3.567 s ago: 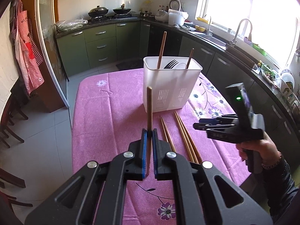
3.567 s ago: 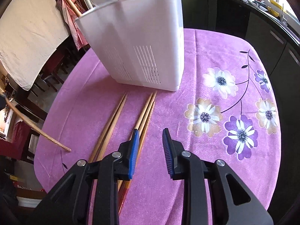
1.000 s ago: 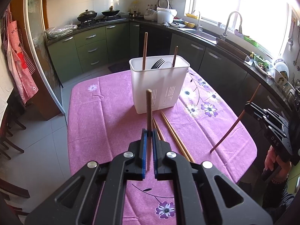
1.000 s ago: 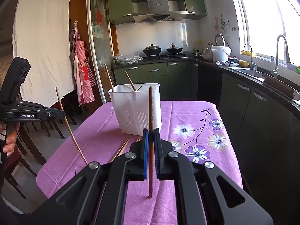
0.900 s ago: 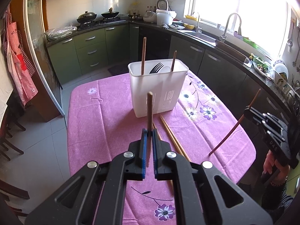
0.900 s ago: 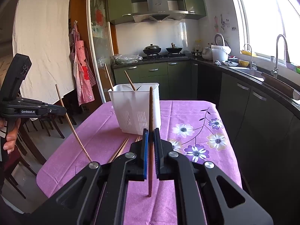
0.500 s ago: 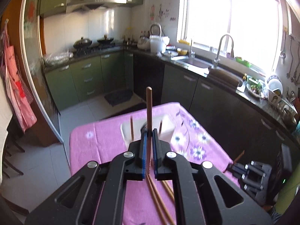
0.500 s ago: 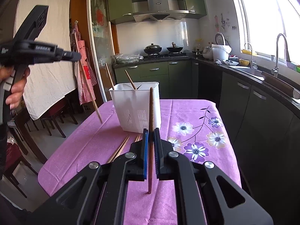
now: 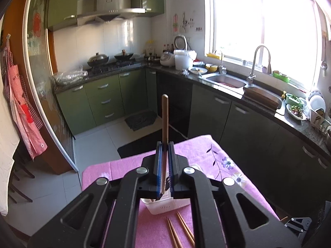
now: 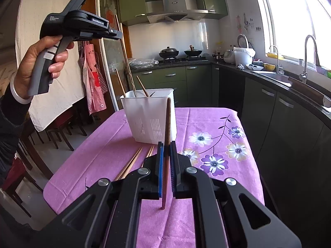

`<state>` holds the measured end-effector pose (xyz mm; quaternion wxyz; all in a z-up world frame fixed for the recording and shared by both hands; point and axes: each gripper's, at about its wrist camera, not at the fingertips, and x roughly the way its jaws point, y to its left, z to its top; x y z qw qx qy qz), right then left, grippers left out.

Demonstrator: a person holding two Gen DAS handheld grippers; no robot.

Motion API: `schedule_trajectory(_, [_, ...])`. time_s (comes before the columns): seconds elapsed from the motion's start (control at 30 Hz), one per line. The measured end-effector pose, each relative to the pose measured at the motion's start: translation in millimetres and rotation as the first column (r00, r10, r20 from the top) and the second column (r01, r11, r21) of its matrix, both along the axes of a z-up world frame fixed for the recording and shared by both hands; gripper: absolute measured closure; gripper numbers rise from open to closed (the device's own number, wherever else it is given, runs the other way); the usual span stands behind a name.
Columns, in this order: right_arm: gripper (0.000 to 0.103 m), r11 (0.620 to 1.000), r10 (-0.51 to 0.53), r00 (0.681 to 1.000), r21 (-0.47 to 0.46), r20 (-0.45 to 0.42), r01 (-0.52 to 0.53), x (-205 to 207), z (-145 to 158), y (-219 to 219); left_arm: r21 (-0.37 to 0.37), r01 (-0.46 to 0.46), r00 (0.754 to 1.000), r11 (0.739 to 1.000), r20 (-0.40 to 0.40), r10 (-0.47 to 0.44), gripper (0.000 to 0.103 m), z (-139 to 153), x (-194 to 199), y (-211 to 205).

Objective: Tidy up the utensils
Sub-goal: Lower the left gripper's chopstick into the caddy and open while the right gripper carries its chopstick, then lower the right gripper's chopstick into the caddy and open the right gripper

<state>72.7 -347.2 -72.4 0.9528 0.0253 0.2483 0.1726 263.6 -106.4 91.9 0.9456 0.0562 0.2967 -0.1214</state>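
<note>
— Purple floral tablecloth (image 10: 206, 124), white utensil holder (image 10: 151, 113) (chopsticks inside). What am I holding?

— Left gripper (image 9: 164, 165) and right gripper (image 10: 166, 163) each clamp one chopstick (image 9: 164, 119). I'd lower the left tip-first over the holder, then release.

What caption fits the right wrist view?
Right tool shut on a chopstick before the white utensil holder, left tool raised with another.

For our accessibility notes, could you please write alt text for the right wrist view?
The right tongs clamp an upright wooden chopstick above a pink flowered tablecloth. Behind it stands a white utensil holder, where the left tongs lower another chopstick; loose chopsticks lie on the cloth.
</note>
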Motion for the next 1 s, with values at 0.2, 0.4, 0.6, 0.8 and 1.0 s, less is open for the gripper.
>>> schedule_trajectory(0.2, [0.096,1.000,0.011,1.000,0.002,-0.004,-0.011,0.4,-0.4,2.1,0.002,0.002,0.997,1.000,-0.072,-0.002,0.090,-25.8,5.2,10.6])
schedule_trajectory(0.4, [0.096,1.000,0.014,1.000,0.015,-0.019,-0.014,5.1,2.0,0.7,-0.055,0.028,1.000,0.998,-0.009,-0.029,0.065,-12.4,-36.0,31.3])
schedule_trajectory(0.6, [0.096,0.998,0.025,0.996,0.053,0.080,-0.029,23.8,48.7,-1.4,-0.069,0.006,0.999,0.998,0.038,-0.004,0.052,-37.0,-103.4,61.7])
schedule_trajectory(0.8, [0.096,0.992,0.028,0.967,0.111,0.252,-0.058,60.0,125.7,9.5,-0.075,-0.080,0.995,0.994,0.049,0.084,0.015,-81.7,-149.9,86.3])
schedule_trajectory(1.0, [0.096,0.994,-0.011,0.965,0.105,0.262,-0.017,128.2,147.4,40.6,-0.034,-0.083,0.995,0.996,0.053,0.085,0.012,-101.3,-168.1,81.9])
